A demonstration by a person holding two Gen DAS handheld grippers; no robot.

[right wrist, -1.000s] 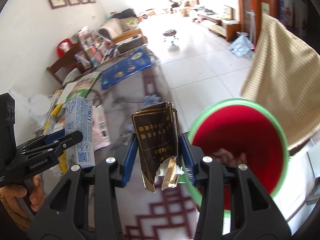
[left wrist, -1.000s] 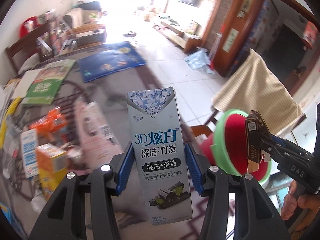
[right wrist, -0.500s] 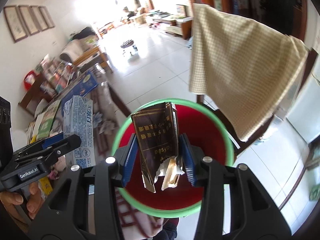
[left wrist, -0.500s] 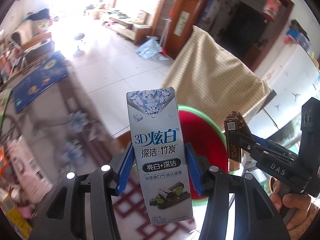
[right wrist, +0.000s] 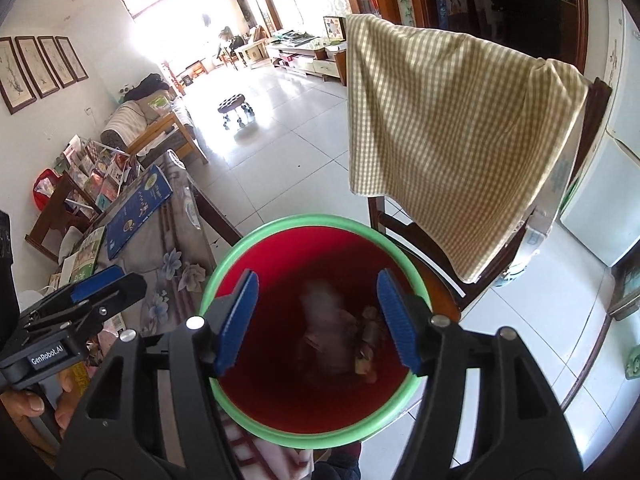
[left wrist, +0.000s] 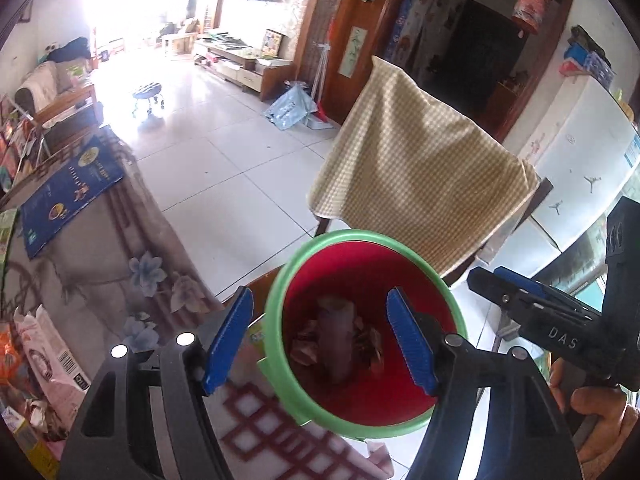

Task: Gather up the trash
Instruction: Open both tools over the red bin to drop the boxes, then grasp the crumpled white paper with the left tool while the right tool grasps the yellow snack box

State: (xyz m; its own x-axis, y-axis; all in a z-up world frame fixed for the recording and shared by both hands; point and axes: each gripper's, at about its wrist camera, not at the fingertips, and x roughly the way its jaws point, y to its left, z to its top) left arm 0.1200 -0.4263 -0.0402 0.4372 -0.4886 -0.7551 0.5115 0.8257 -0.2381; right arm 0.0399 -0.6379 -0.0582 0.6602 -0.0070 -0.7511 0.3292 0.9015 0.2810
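Left wrist view
L gripper: fingers standing wide apart, nothing btwn them, hanging over the bin mouth.
Bin: red inside, green rim, sitting just beside the table edge, directly below the blue pads.
Trash in bin: blurred crumpled pieces lying at the bottom; can't tell which item is which.
R gripper: coming in from the right side, seen edge-on, tips reaching to the bin rim; finger gap not readable from here.
Hand: gripping the R handle, low right corner.
Table: floral cloth, blue booklet lying flat, wrappers sitting at the near left edge.
Chair: standing behind the bin, checked cloth draping over its back.

Right wrist view
R gripper: fingers spreading wide, empty, hovering above the bin.
Trash in bin: blurry heap inside, tan scraps lying toward the right wall.
L gripper: showing at left, edge-on, beside the rim.
Chair: just beyond the bin.
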